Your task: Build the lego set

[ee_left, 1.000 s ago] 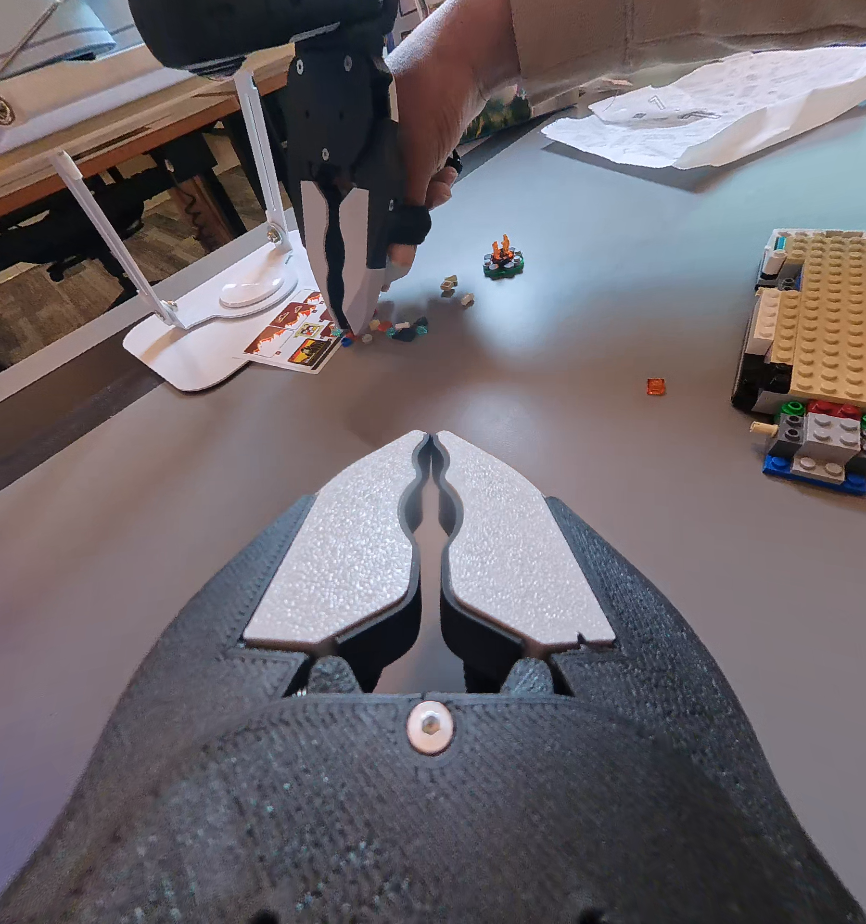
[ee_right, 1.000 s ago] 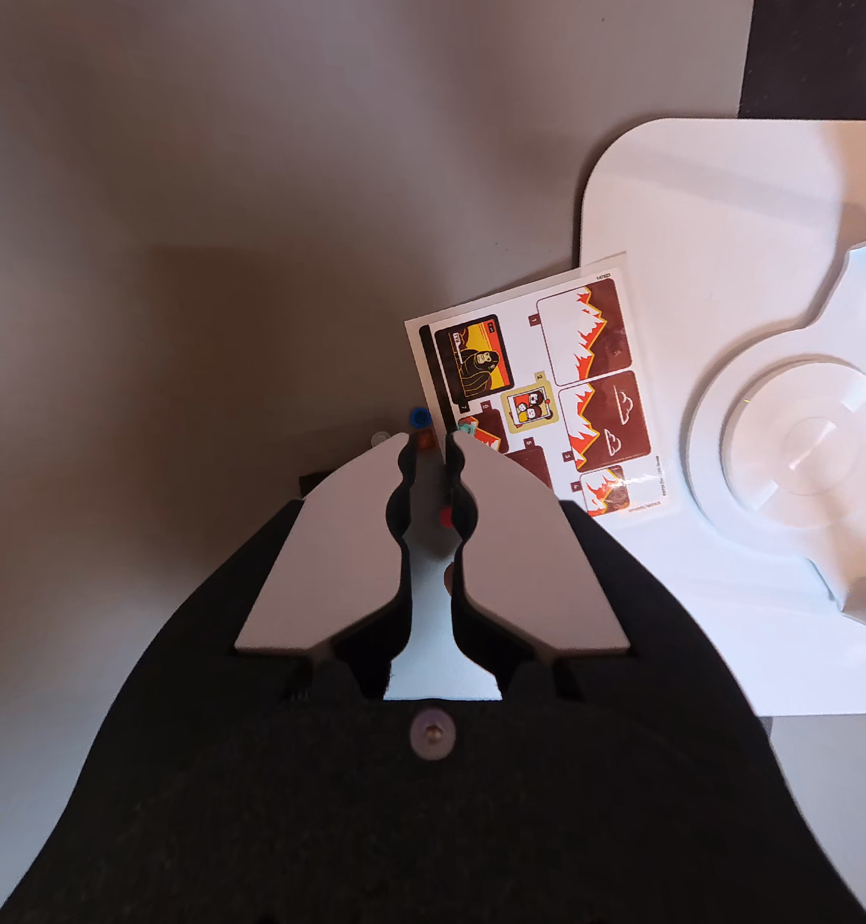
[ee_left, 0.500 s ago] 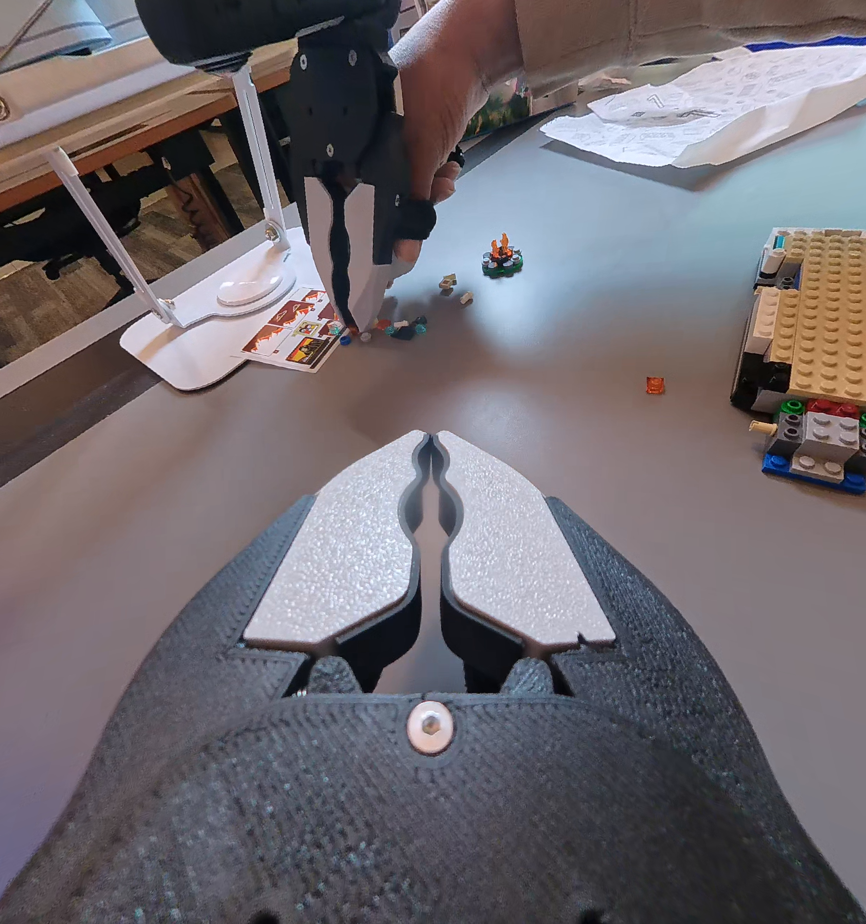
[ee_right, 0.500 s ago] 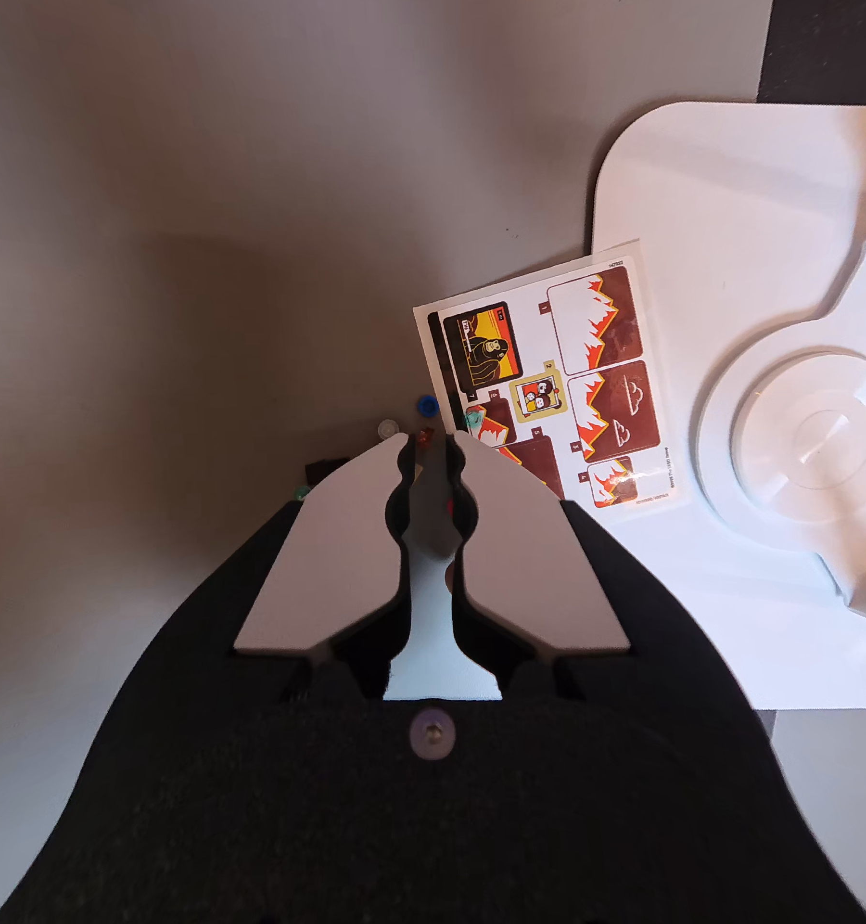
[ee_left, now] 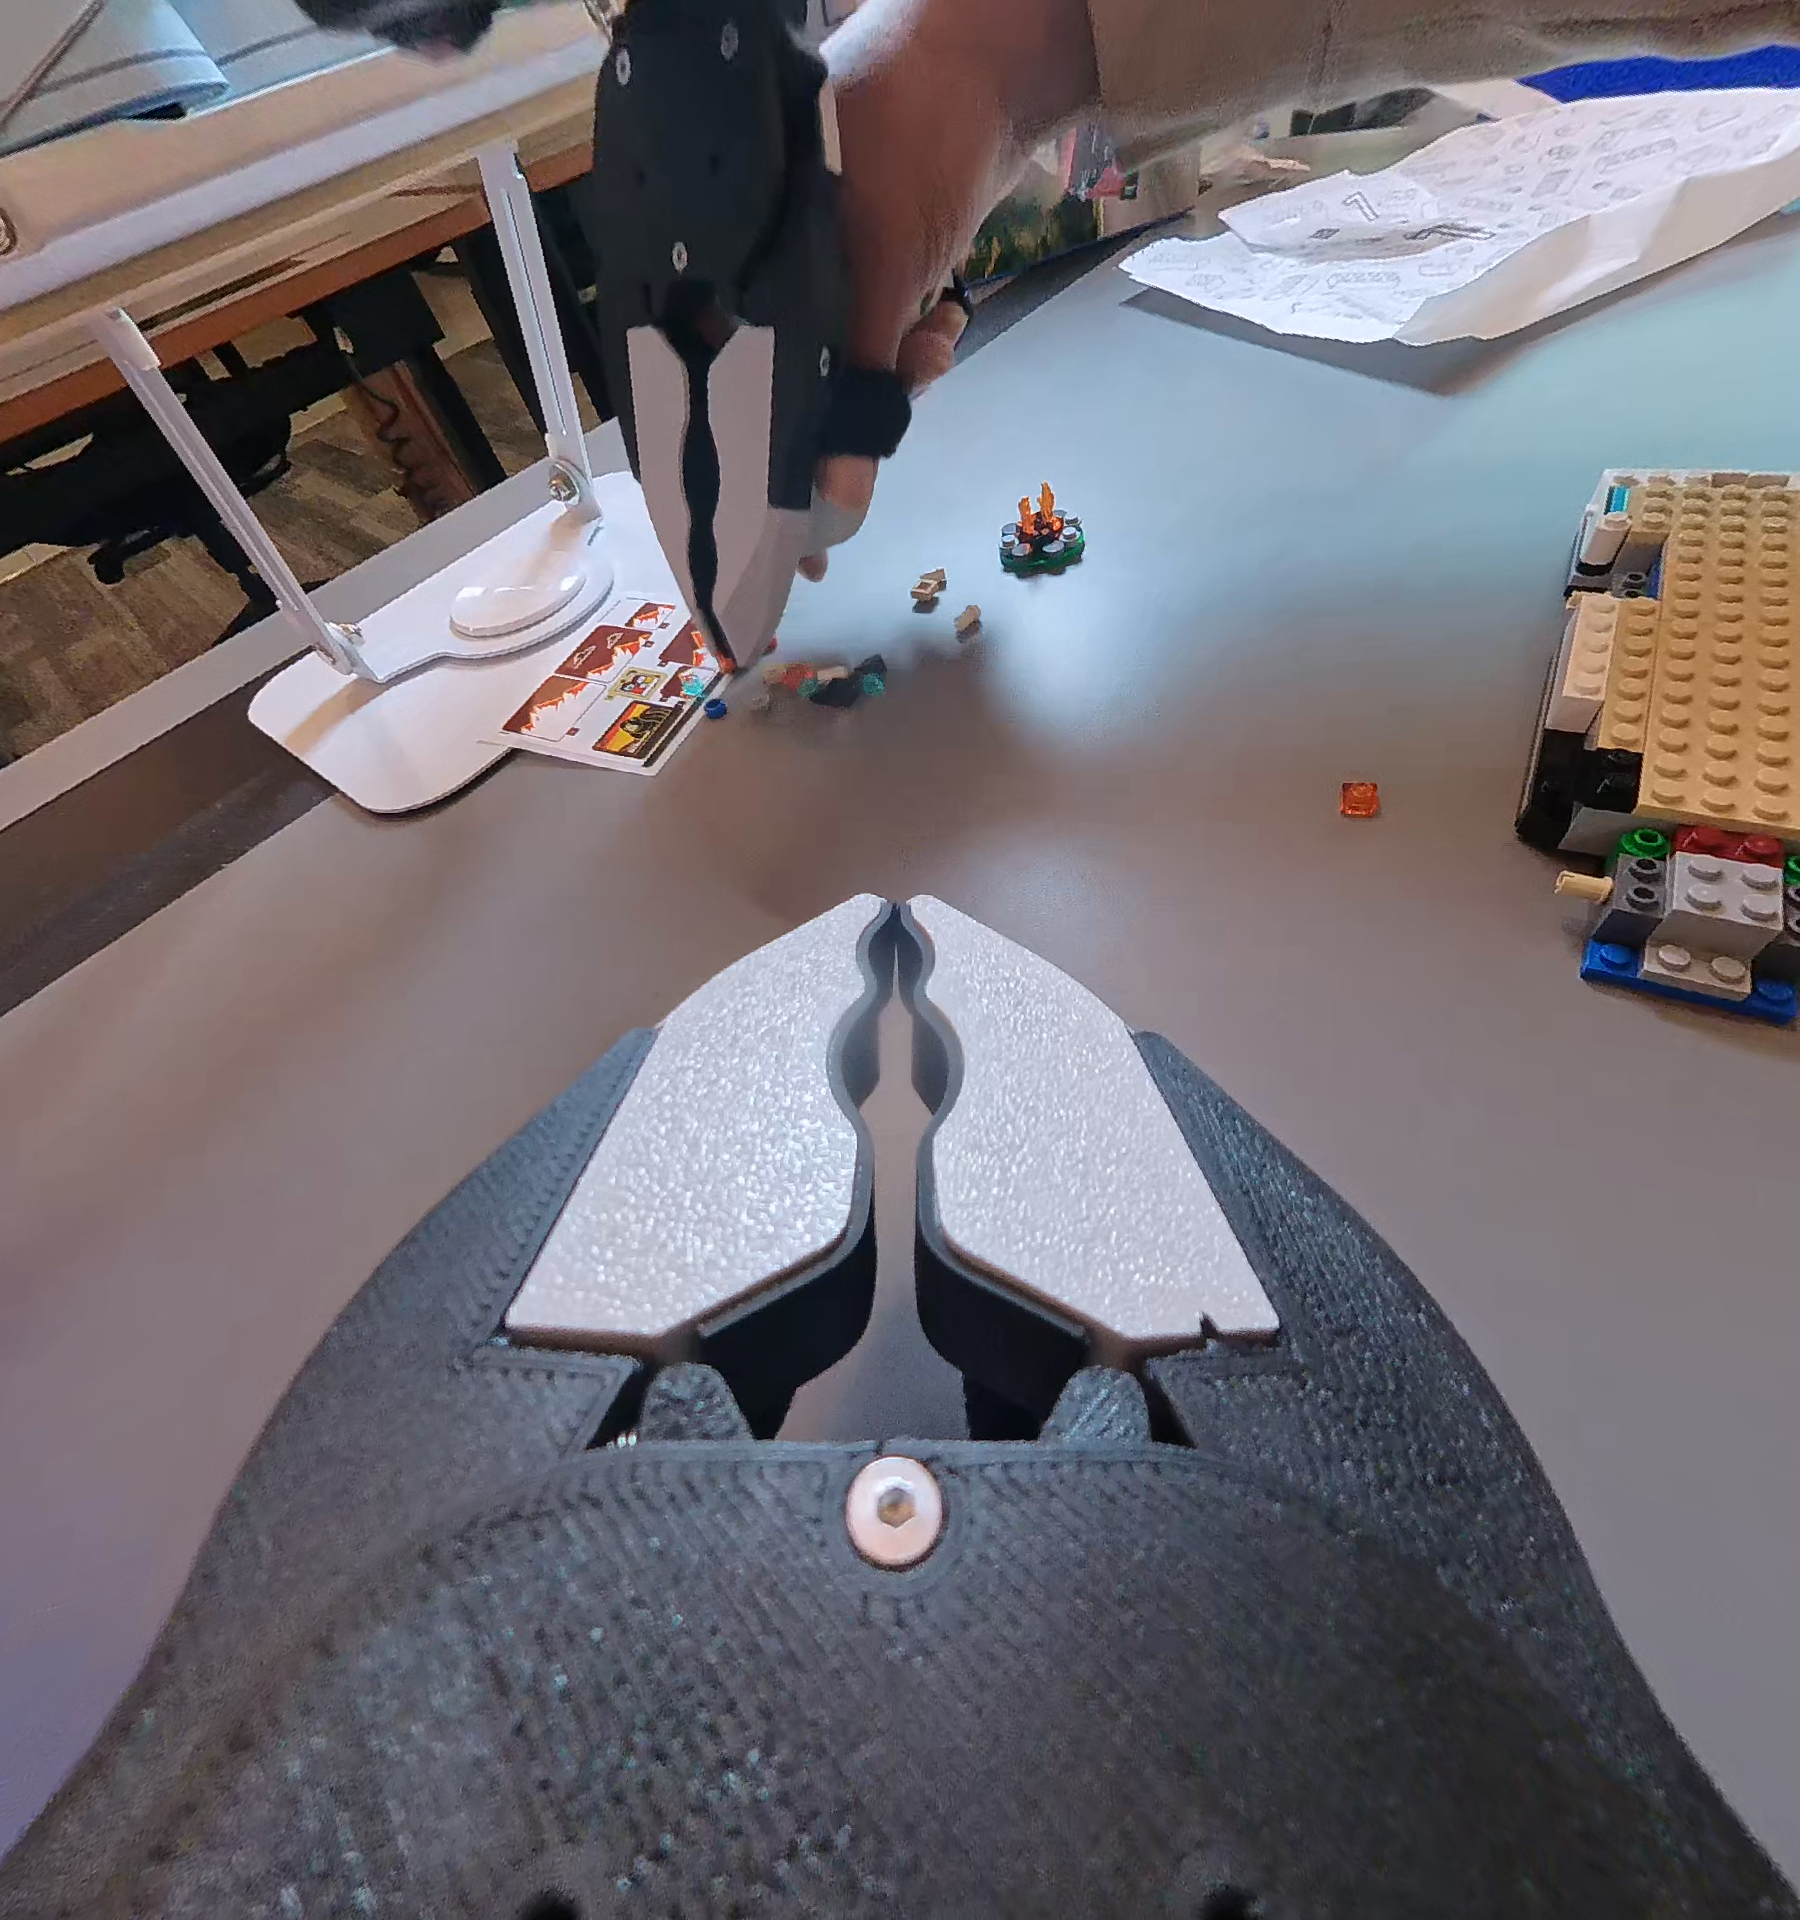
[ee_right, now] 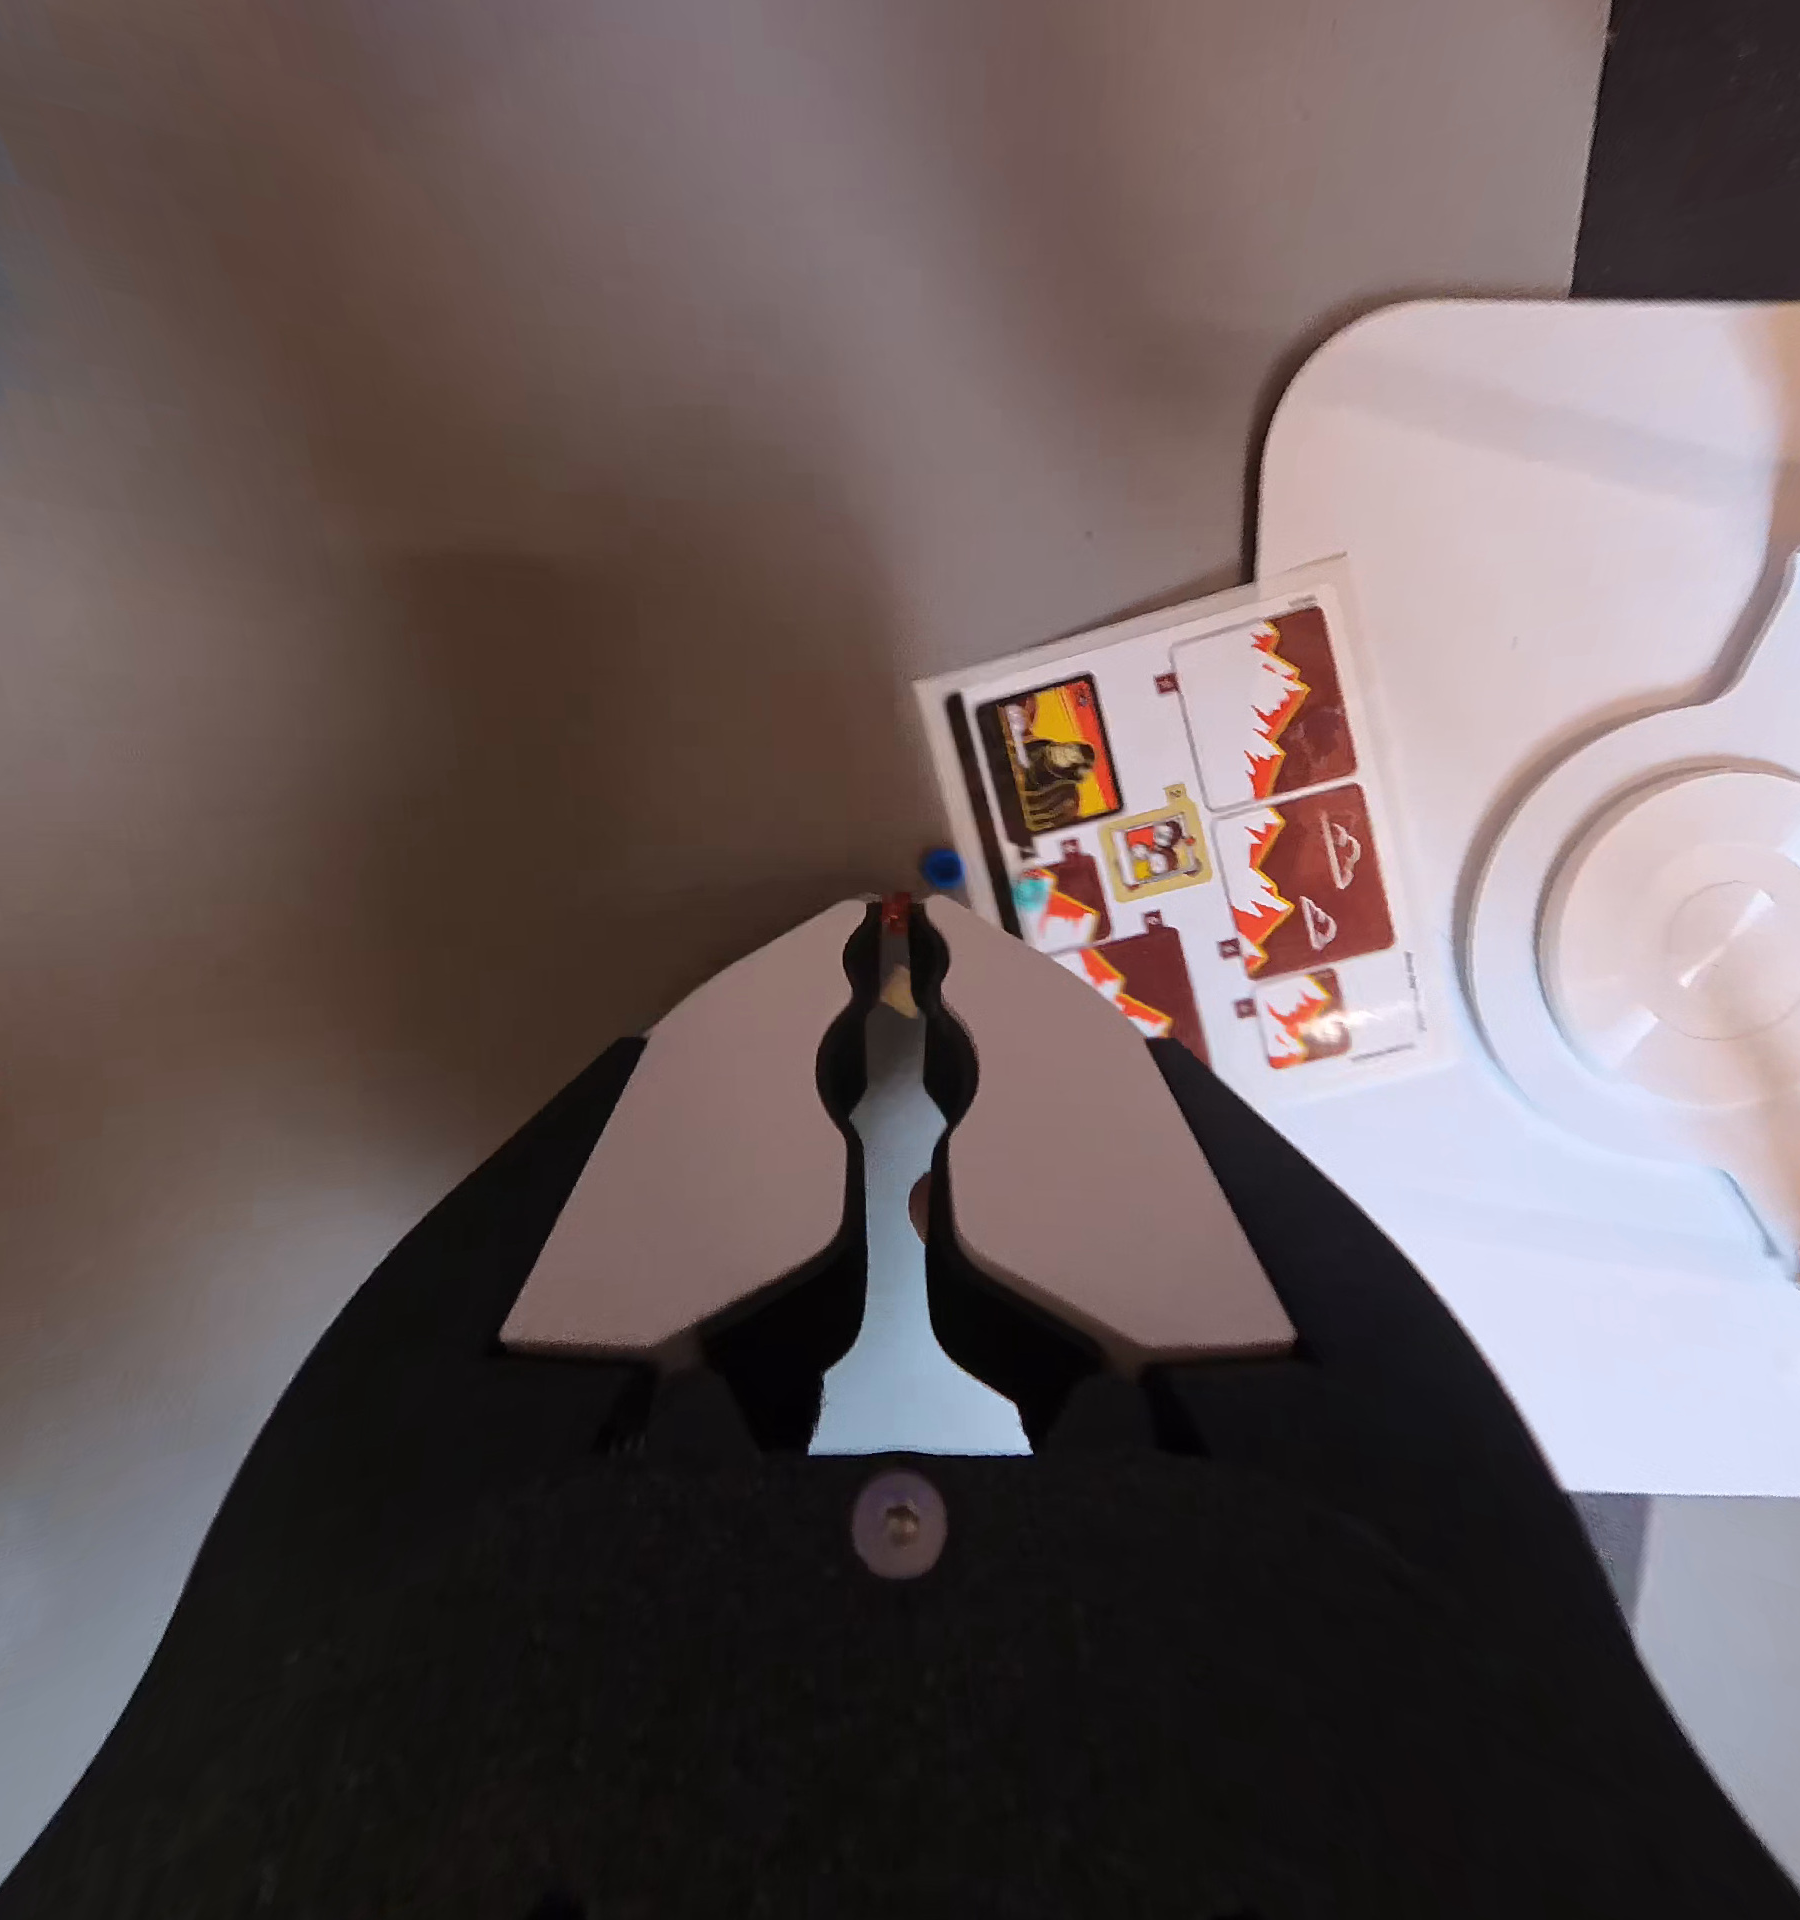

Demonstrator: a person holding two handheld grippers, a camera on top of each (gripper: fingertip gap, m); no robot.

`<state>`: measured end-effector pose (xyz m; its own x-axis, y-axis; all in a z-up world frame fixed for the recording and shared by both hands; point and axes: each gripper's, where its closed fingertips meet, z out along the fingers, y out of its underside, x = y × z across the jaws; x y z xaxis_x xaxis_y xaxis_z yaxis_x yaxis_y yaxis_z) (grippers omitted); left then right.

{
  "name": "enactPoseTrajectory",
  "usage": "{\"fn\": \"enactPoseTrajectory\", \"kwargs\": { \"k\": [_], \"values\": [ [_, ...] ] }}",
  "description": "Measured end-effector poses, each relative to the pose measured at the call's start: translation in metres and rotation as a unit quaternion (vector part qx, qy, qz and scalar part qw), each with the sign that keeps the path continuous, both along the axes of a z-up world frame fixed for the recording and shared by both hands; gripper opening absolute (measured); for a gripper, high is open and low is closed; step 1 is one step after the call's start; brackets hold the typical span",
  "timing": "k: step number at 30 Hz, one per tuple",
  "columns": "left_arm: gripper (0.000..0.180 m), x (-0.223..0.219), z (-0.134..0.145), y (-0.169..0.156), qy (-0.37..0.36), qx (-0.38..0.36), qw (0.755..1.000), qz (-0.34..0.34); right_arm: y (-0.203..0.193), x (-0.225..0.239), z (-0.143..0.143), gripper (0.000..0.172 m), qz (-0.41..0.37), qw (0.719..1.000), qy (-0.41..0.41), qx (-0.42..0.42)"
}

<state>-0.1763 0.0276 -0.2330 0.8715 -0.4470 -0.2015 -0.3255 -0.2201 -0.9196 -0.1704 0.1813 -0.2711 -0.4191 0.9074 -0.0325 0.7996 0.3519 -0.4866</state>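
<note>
My right gripper (ee_right: 897, 914) pinches a tiny red-orange piece (ee_right: 895, 912) at its very fingertips, just beside a small blue round stud (ee_right: 940, 868) and the corner of a sticker sheet (ee_right: 1187, 831) that overlaps a white stand base (ee_right: 1498, 468). In the left wrist view the same gripper points down over a scatter of small bricks (ee_left: 823, 681) on the grey table (ee_left: 1083, 883). My left gripper (ee_left: 896, 914) is pressed together with nothing in it, hovering over bare table. A loose orange stud (ee_left: 1359, 799) and a tan-topped brick build (ee_left: 1727, 665) lie off to its right.
</note>
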Motion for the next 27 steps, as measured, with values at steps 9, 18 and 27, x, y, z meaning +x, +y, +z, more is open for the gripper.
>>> {"fn": "enactPoseTrajectory", "kwargs": {
  "k": [9, 18, 27],
  "values": [
    [0.0, 0.004, -0.002, -0.001, 0.01, -0.003, 1.0, -0.007, -0.157, 0.091, 0.005, 0.005, 0.142, 0.967, -0.125, -0.17],
    [0.0, 0.005, -0.003, -0.002, 0.021, -0.003, 1.0, -0.009, -0.164, 0.104, -0.016, 0.006, 0.134, 0.976, -0.134, -0.11],
    [0.0, 0.007, -0.004, -0.003, 0.028, -0.005, 0.999, -0.013, -0.145, 0.082, -0.006, 0.013, 0.112, 0.986, -0.095, -0.073]
  ]
}}
